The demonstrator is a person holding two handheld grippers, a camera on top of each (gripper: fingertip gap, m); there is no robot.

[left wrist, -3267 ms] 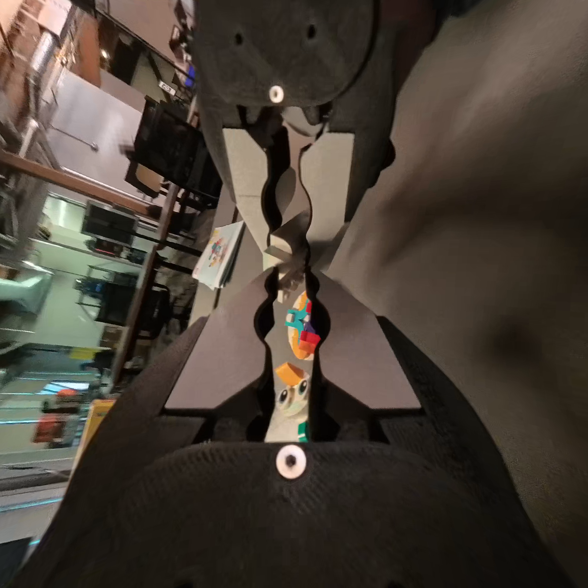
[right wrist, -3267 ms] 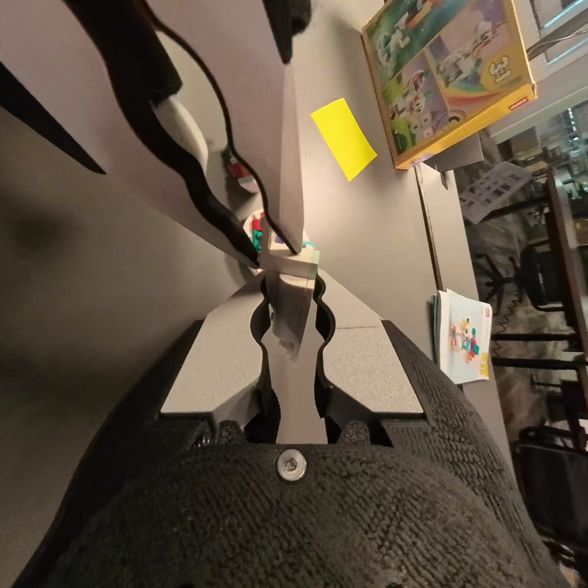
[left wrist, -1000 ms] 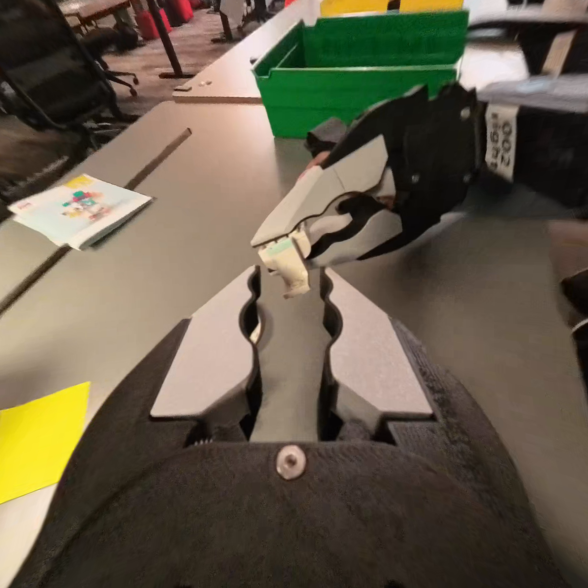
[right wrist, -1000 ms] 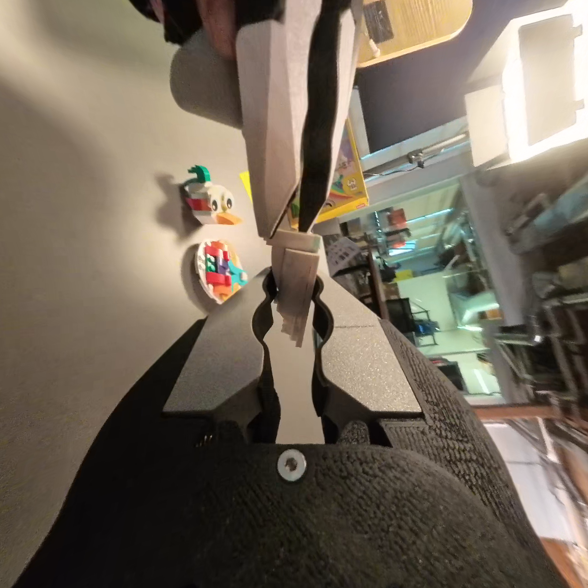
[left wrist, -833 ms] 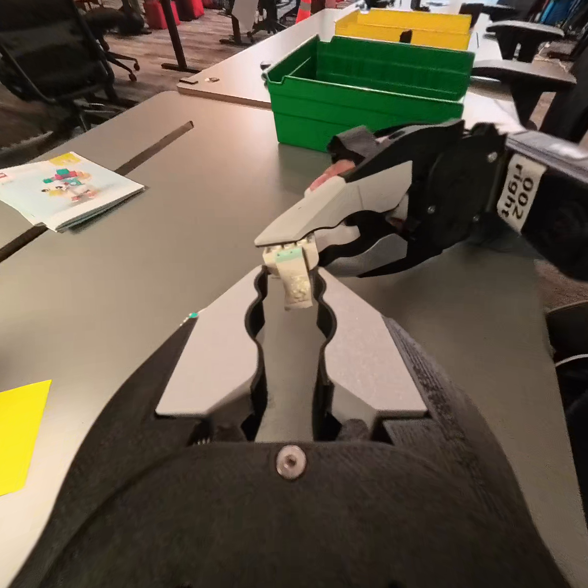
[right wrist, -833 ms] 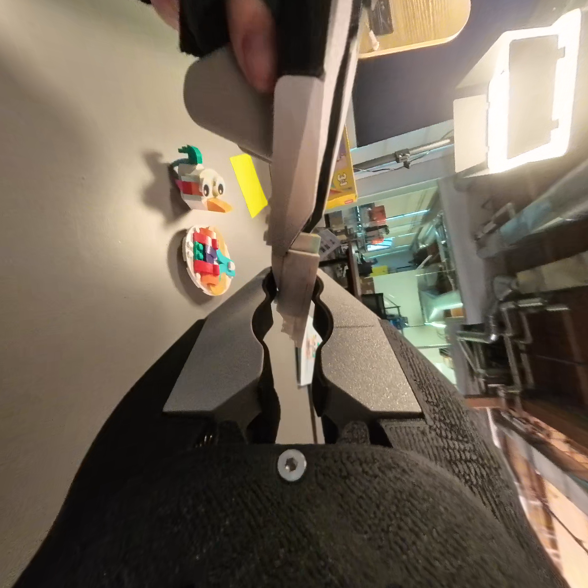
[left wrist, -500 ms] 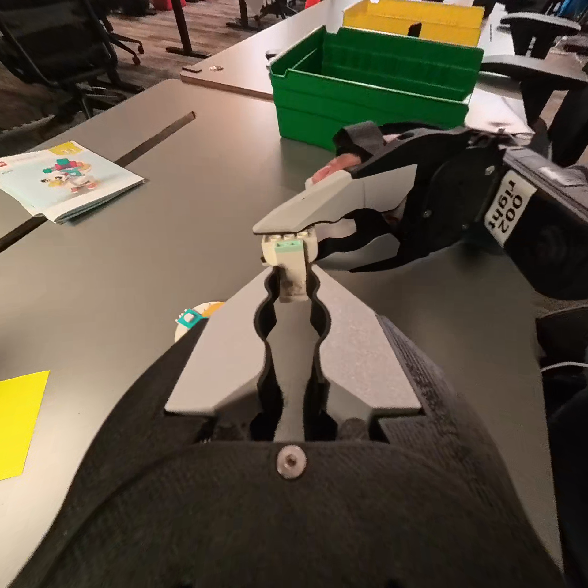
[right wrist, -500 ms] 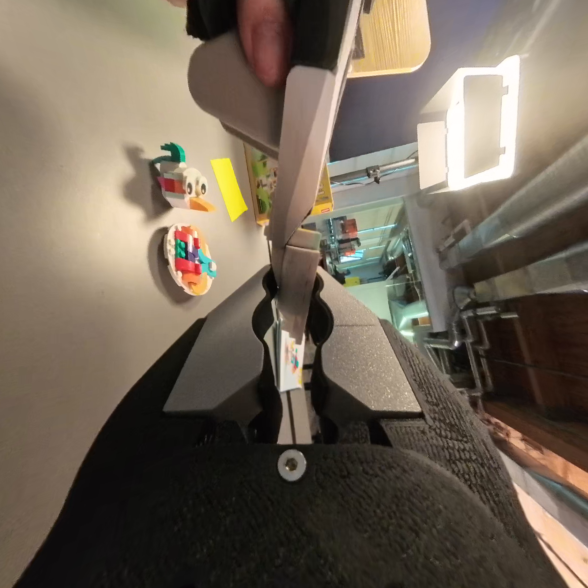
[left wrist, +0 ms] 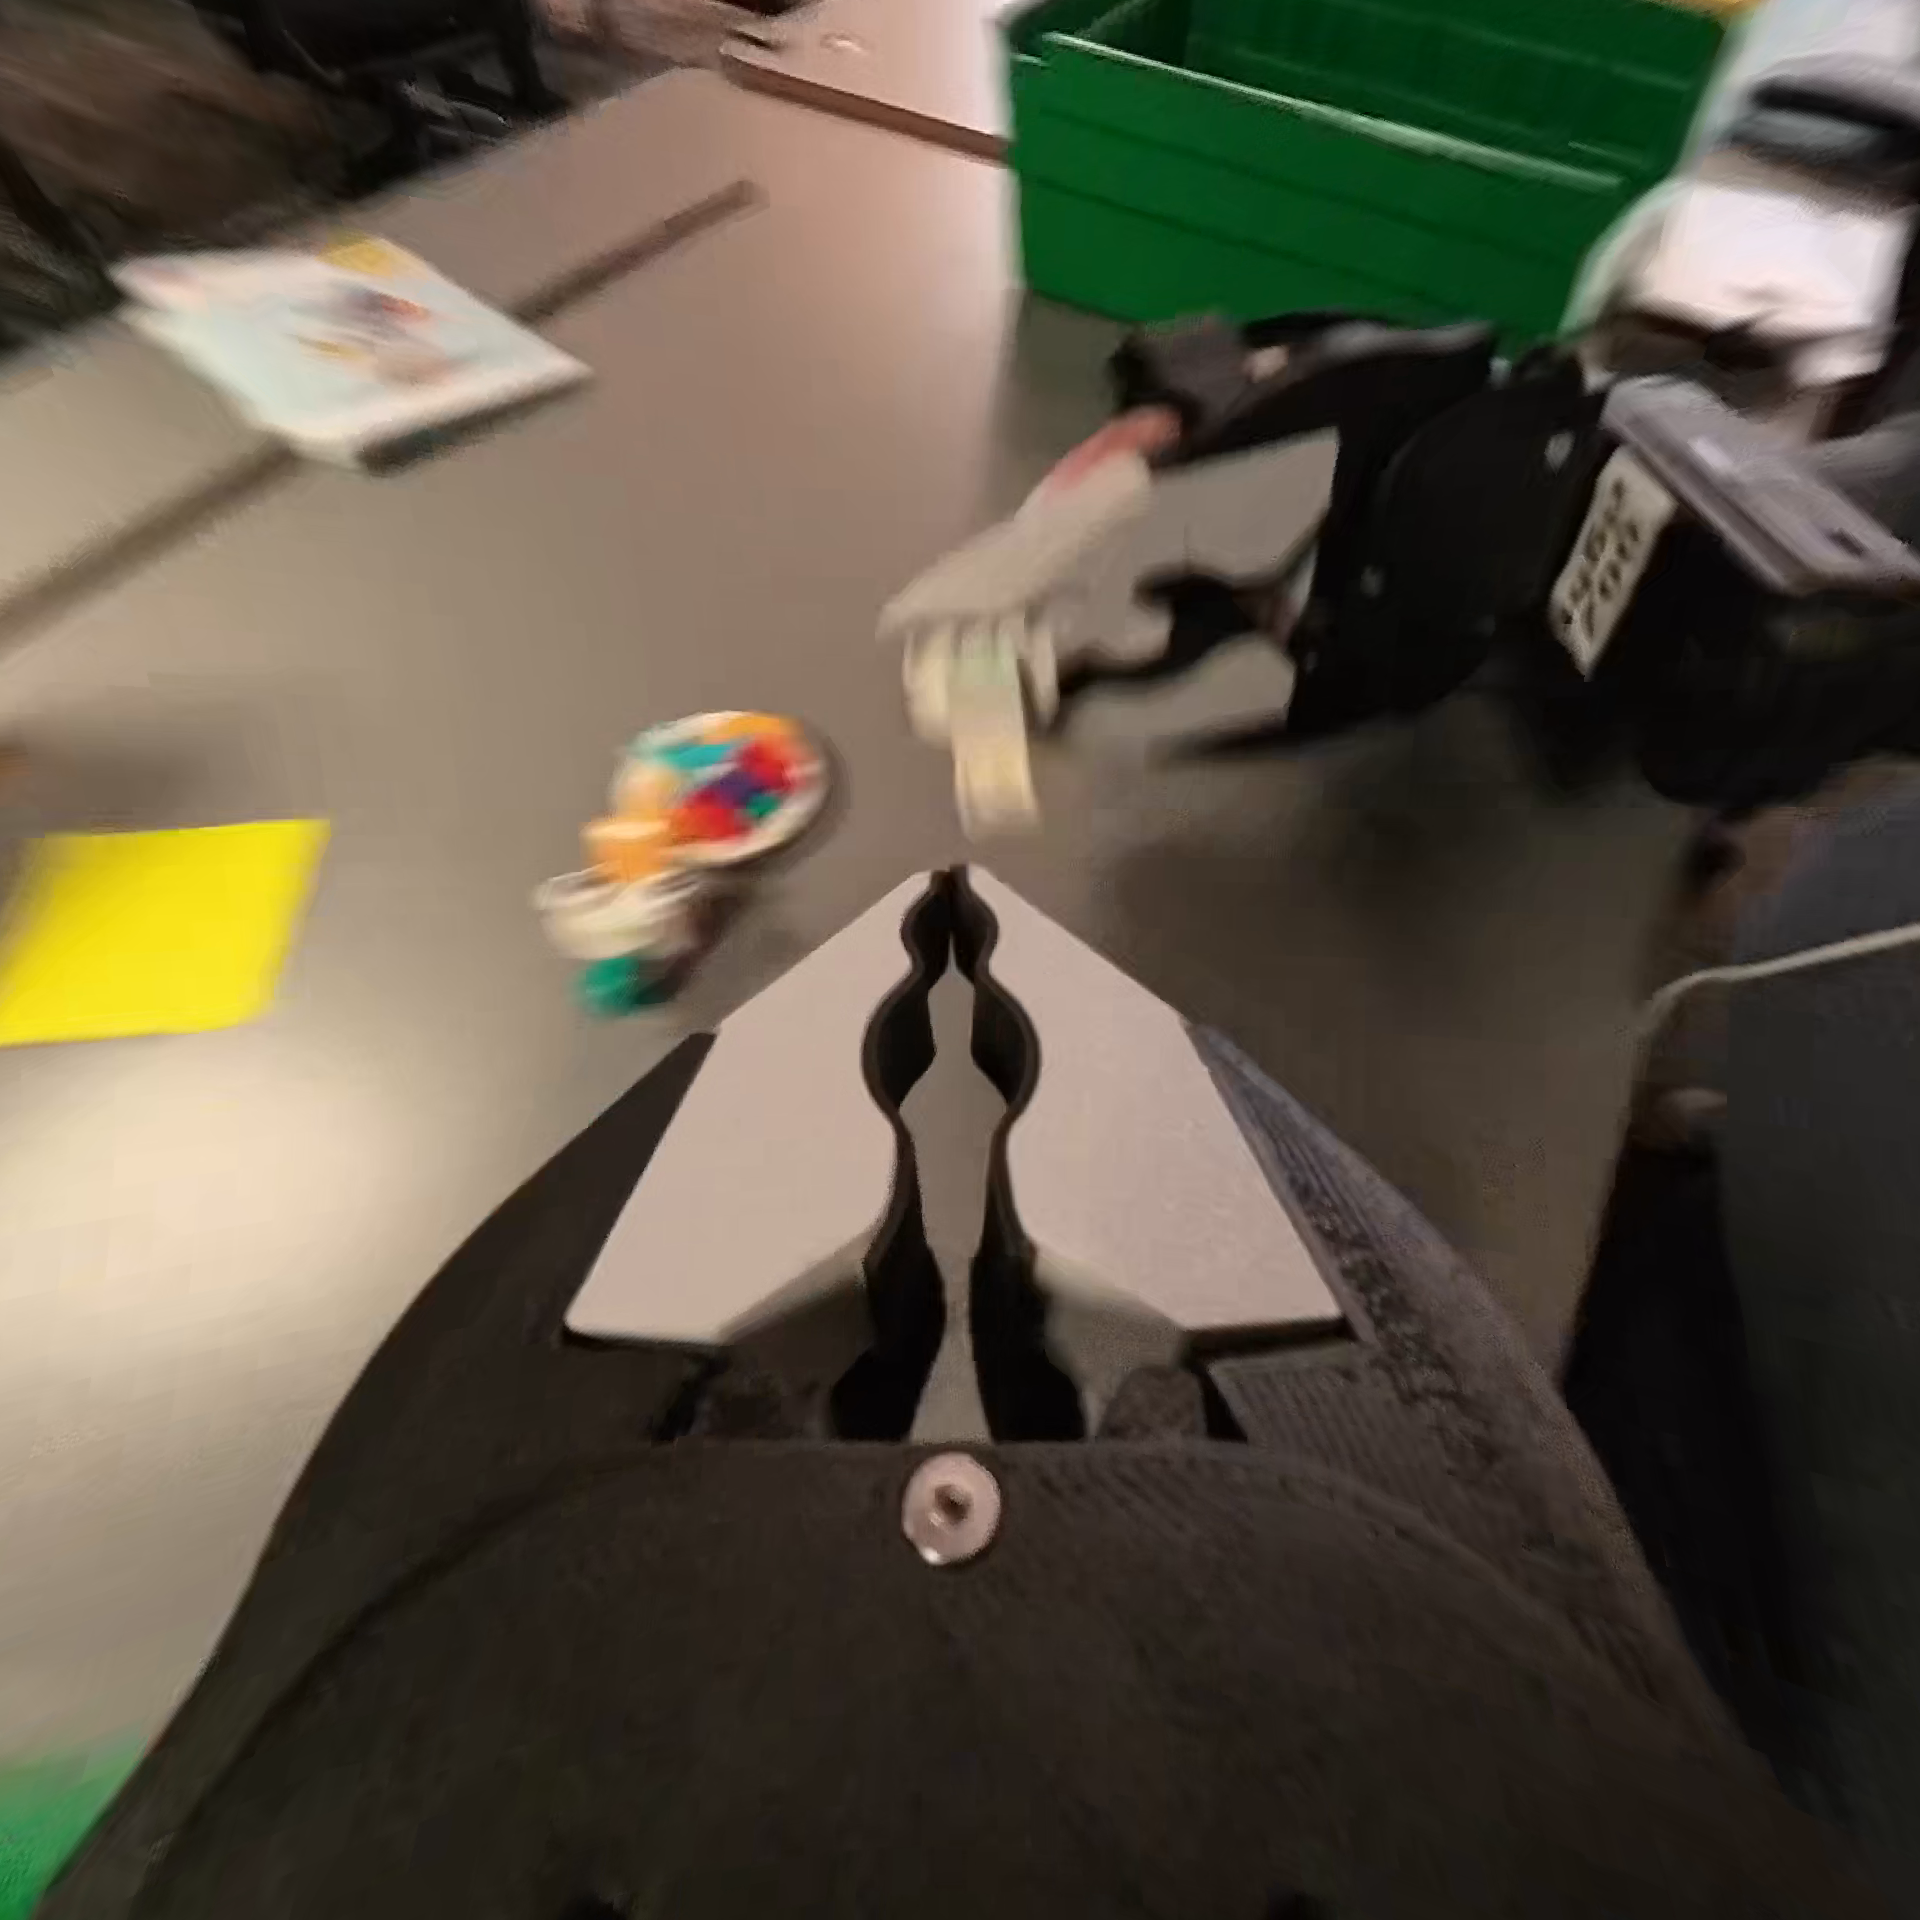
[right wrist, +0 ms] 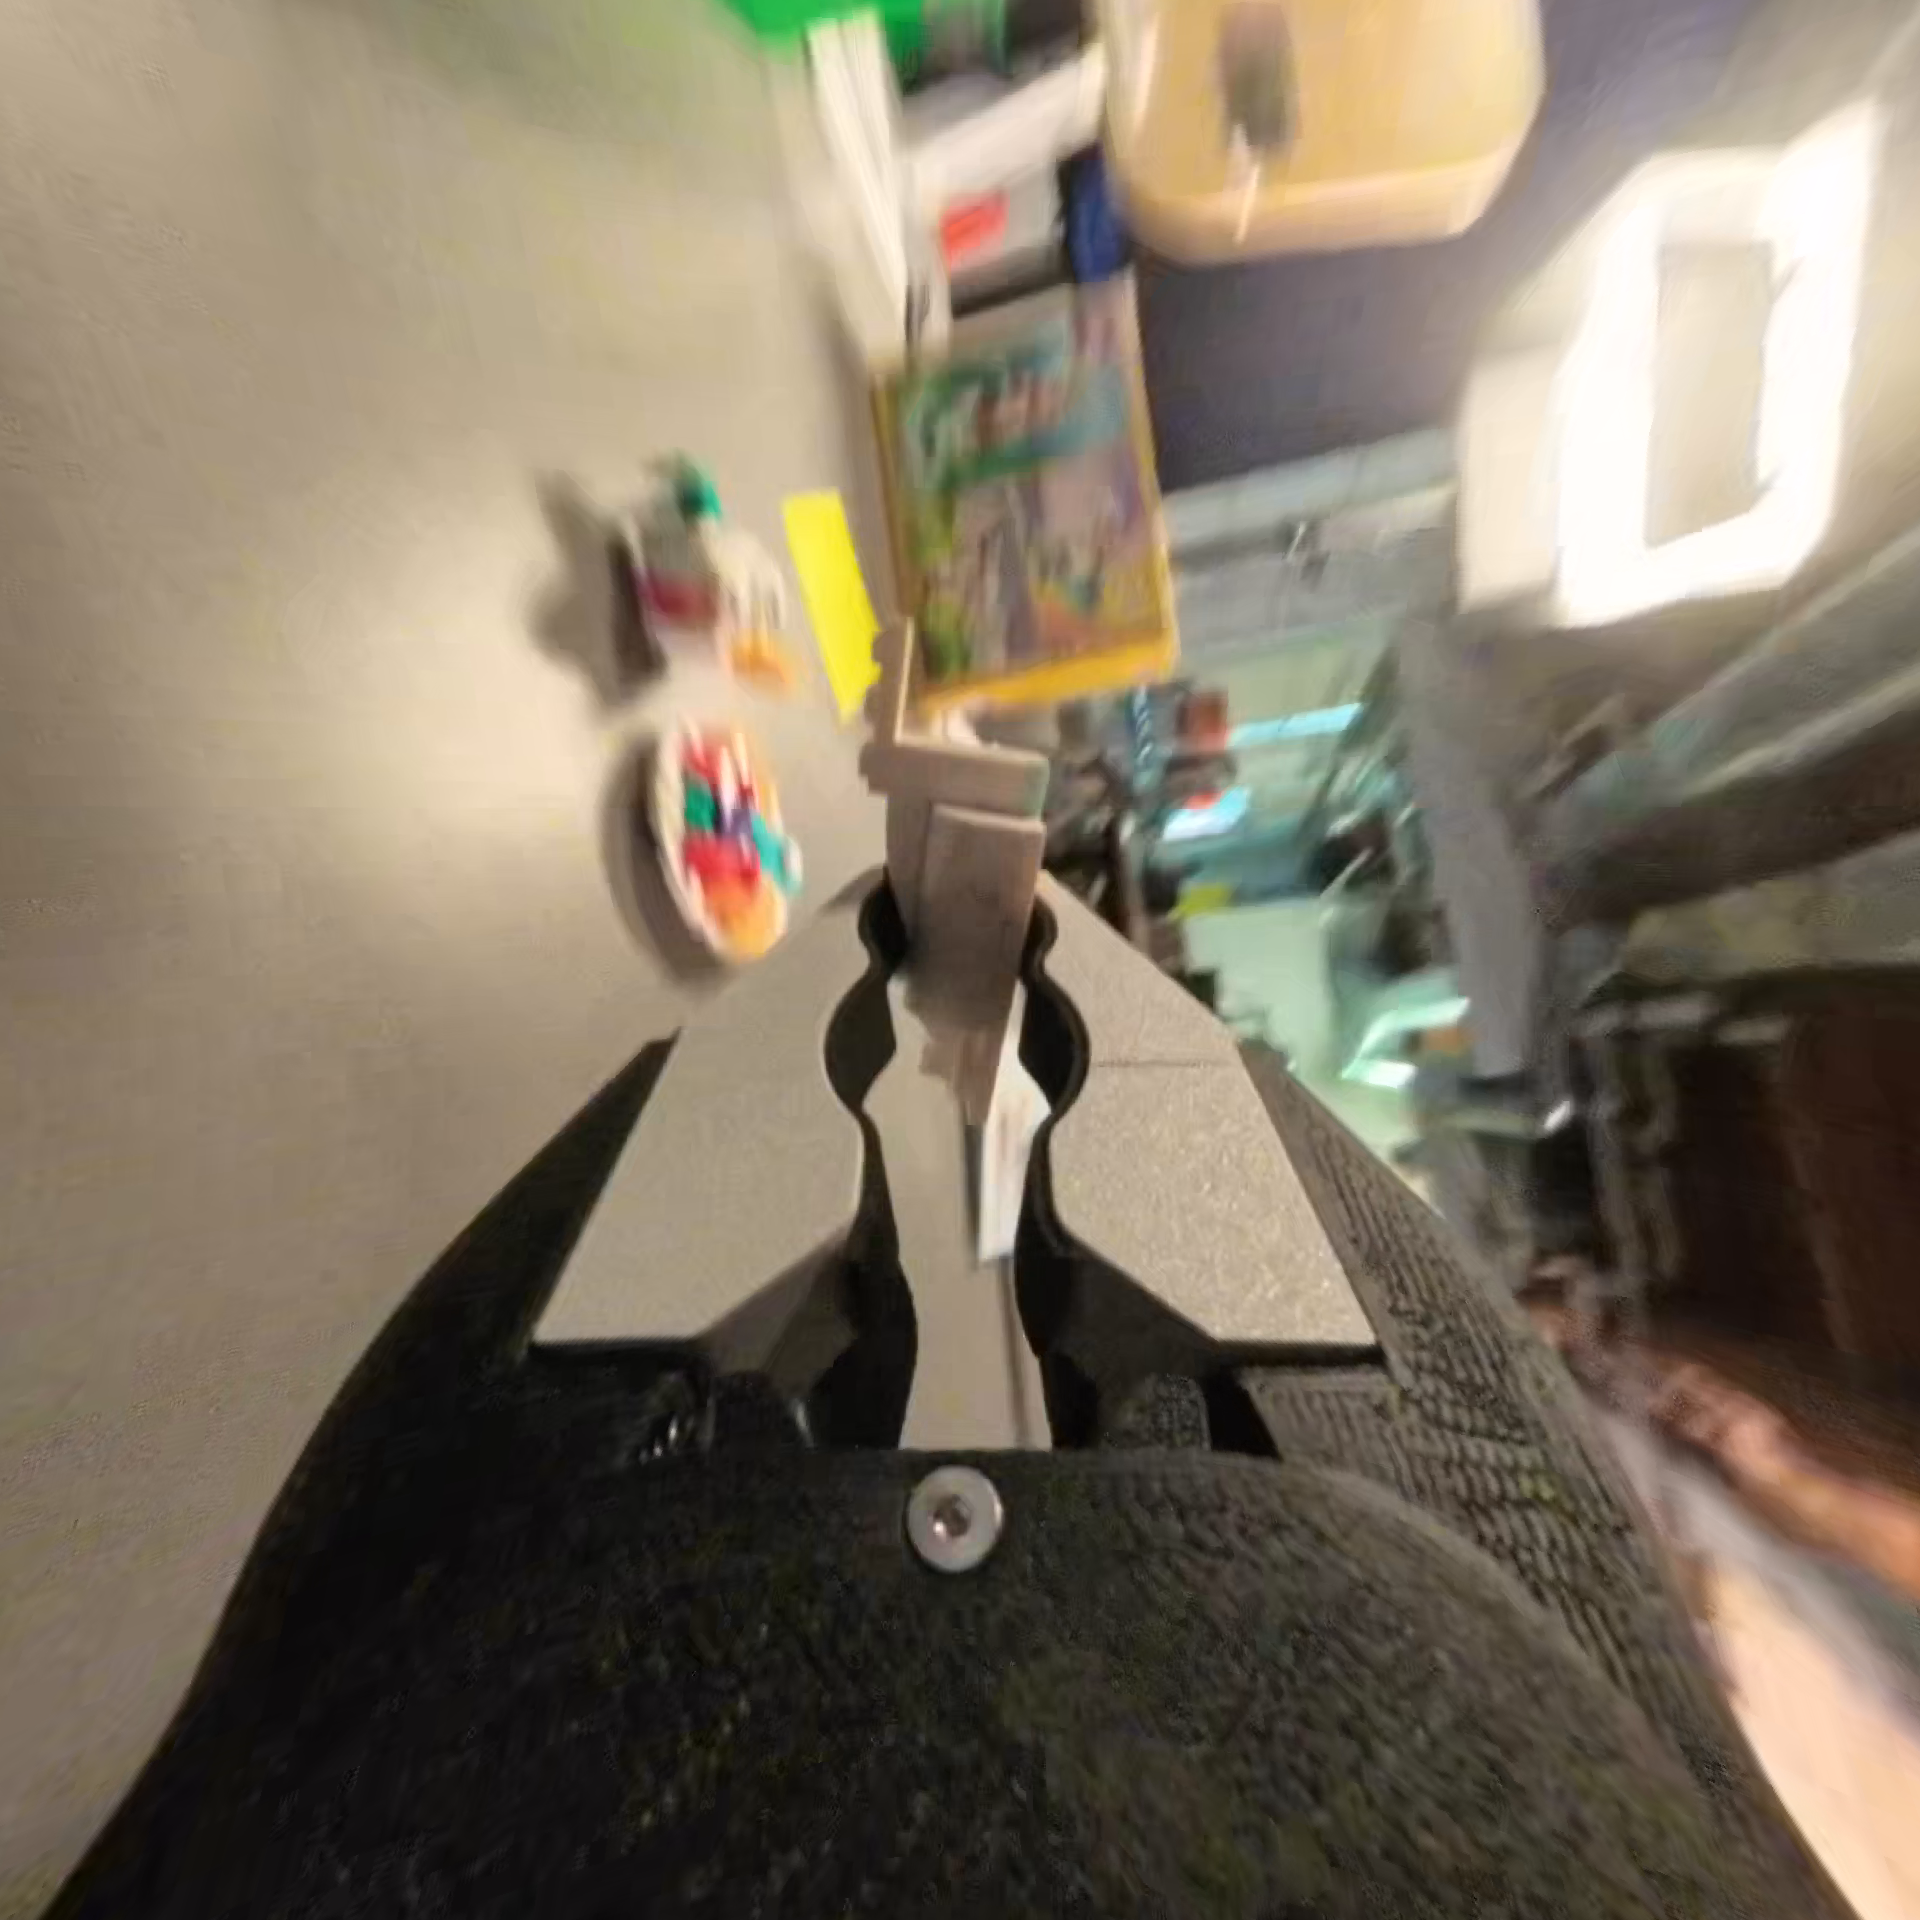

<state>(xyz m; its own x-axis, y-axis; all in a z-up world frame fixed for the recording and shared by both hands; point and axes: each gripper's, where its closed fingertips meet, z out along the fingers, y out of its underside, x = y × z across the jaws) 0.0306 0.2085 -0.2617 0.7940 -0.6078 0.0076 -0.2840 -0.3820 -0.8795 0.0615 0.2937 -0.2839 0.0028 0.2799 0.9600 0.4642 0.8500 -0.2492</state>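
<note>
My left gripper (left wrist: 954,883) is shut and empty, hovering over the grey table (left wrist: 727,468). Just ahead of it, my right gripper (left wrist: 940,623) is shut on a pale white brick piece (left wrist: 982,727) with a small green part, held above the table. In the right wrist view that piece (right wrist: 961,831) sticks out from between the fingertips of my right gripper (right wrist: 956,925). A round, colourful brick plate (left wrist: 727,779) and a white duck-head build (left wrist: 623,914) lie on the table to the left. Both also show in the right wrist view, the plate (right wrist: 727,842) and the duck (right wrist: 707,582). Both views are blurred.
A yellow paper note (left wrist: 145,925) lies at the left and a booklet (left wrist: 343,343) farther back. A green bin (left wrist: 1299,156) stands at the table's far side. A colourful toy box (right wrist: 1029,520) lies beyond the yellow note (right wrist: 831,592).
My left gripper has let go of the pale brick piece, closed empty and pulled back. My right gripper keeps the piece and has moved away to the right.
</note>
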